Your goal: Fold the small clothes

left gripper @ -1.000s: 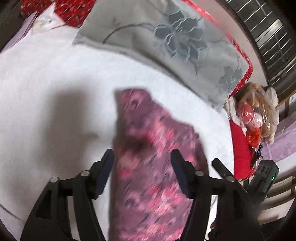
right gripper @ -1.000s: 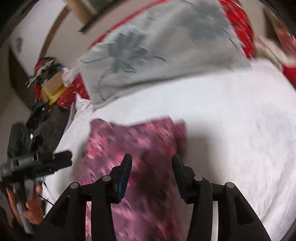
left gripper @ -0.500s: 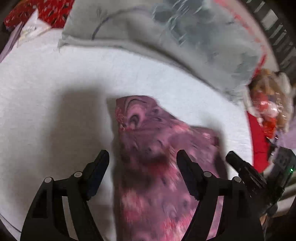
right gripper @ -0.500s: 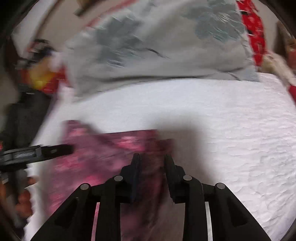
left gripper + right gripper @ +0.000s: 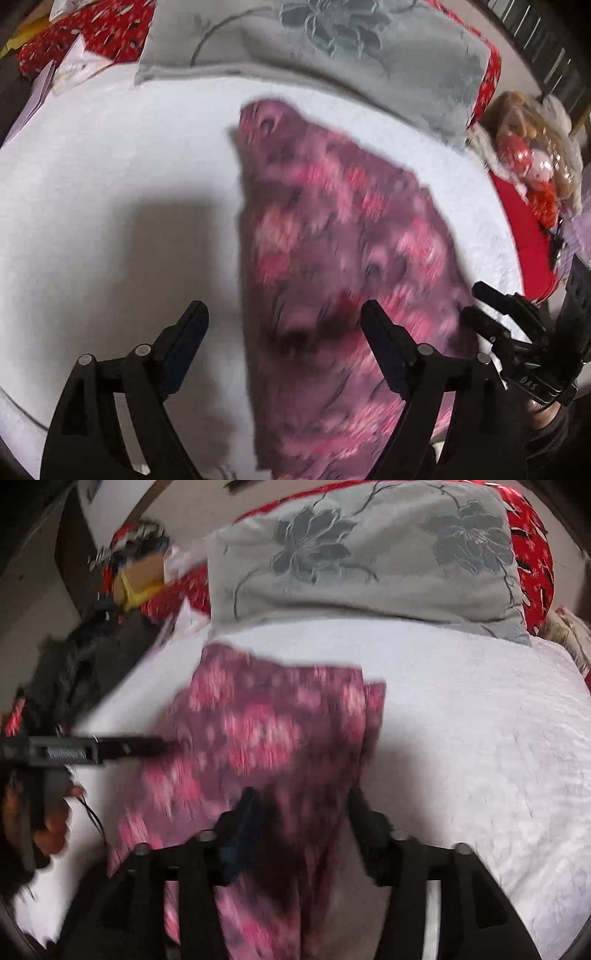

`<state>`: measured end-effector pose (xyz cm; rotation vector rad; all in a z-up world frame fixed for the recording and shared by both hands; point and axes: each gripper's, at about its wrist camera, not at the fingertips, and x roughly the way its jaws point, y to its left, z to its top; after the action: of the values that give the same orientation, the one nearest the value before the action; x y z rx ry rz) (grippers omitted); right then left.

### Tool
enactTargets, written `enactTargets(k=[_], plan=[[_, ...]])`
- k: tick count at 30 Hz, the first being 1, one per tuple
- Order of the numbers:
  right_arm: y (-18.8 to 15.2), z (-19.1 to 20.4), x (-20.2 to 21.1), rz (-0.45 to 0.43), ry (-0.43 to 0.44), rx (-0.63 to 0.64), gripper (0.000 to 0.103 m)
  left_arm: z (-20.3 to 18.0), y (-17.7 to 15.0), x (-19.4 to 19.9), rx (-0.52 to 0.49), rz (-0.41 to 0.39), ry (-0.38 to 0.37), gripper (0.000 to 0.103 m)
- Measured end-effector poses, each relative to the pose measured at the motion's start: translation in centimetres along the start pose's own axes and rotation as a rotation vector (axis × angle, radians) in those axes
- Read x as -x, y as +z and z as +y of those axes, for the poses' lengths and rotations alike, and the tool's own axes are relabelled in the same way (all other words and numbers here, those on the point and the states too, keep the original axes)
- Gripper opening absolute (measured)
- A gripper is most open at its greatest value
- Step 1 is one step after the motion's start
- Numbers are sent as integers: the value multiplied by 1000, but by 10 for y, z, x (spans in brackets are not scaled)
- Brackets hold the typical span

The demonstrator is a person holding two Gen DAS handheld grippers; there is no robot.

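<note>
The cloth [image 5: 343, 266], purple with pink flowers, lies on the white bed [image 5: 110, 177], filling the centre and lower right of the left view and the centre-left of the right view. It is laid flat there, I'd say, because the bed gives a broad soft surface to fold on, with the grey pillow [image 5: 362, 554] pushed to the top of the frame out of the way.

The left gripper [image 5: 284, 332] hangs over the cloth's left edge at the bottom of its frame. Its jaws are opening wide: one finger stands over bare bed, the other over the cloth, and neither presses on it. The right gripper [image 5: 299, 812] sits over the cloth's right part at the bottom of its frame. Its jaws are opening too, with cloth between them, though blur and shadow hide whether the pads touch it; it looks let go. Each gripper shows at the edge of the other's view, so they work the two sides at once, likely to lay a fold down evenly.

Against the frames from half a second back, the right jaws, then nearly pinched together on the fabric, now stand well apart. The left jaws are wider still. The cloth looks larger and closer in both views, and its upper corner lies nearer the pillow.
</note>
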<state>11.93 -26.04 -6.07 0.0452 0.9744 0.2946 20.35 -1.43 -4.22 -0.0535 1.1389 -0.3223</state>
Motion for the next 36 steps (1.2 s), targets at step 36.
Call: enactTargets(k=[36], plan=[[-75, -23, 32, 69, -177, -236, 102, 17, -88, -1, 84, -53, 49, 103]])
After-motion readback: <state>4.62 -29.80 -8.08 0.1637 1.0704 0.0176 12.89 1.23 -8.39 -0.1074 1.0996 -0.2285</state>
